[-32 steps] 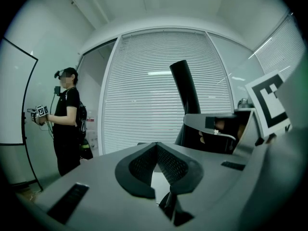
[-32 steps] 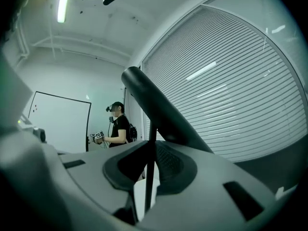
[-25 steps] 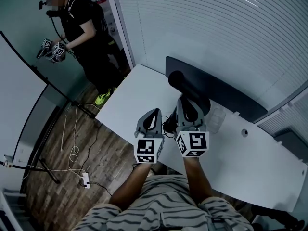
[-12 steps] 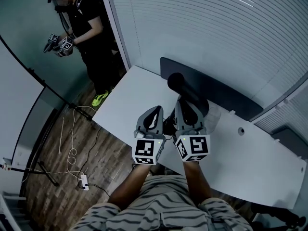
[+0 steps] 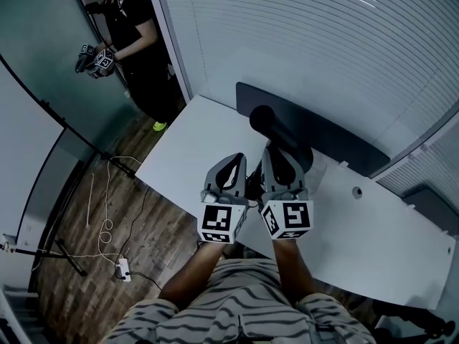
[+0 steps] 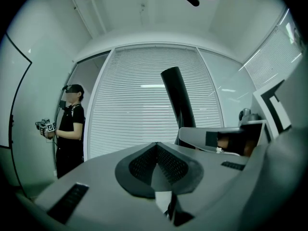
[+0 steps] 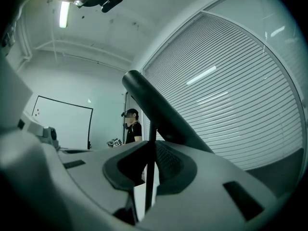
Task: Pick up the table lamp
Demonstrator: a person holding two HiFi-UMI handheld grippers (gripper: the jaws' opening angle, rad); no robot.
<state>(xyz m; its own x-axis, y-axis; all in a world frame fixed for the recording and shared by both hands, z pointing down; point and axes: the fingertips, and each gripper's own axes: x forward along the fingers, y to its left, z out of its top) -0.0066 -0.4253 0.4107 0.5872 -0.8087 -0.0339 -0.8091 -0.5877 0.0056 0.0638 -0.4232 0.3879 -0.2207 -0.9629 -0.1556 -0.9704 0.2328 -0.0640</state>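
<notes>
Between the pads of the right claw [image 7: 151,148] stands the thin dark stem [image 7: 149,177] of the table lamp [image 7: 161,114], and the jaws are closed against it from both sides. Above and ahead of this claw the lamp's thick tubular head slants up to the left, its lower end cut off behind the claw's right jaw. In the head view the right claw [image 5: 281,165] covers the stem entirely. Only the lamp's head shows past its tips, above the white table [image 5: 179,160]. The lamp's base is hidden, so whether it touches the table cannot be told.

Just left of the right claw, the left claw [image 6: 155,147] has its pads together at the tips, with nothing seen between them. A dark shape below them is too dim to identify.

Beyond both claws a dark panel [image 5: 337,145] is partly covered by the lamp, with slatted blinds [image 5: 323,49] behind it. Far to the left of the claws stands a second person [image 5: 133,41], cut off at the head view's top edge.
</notes>
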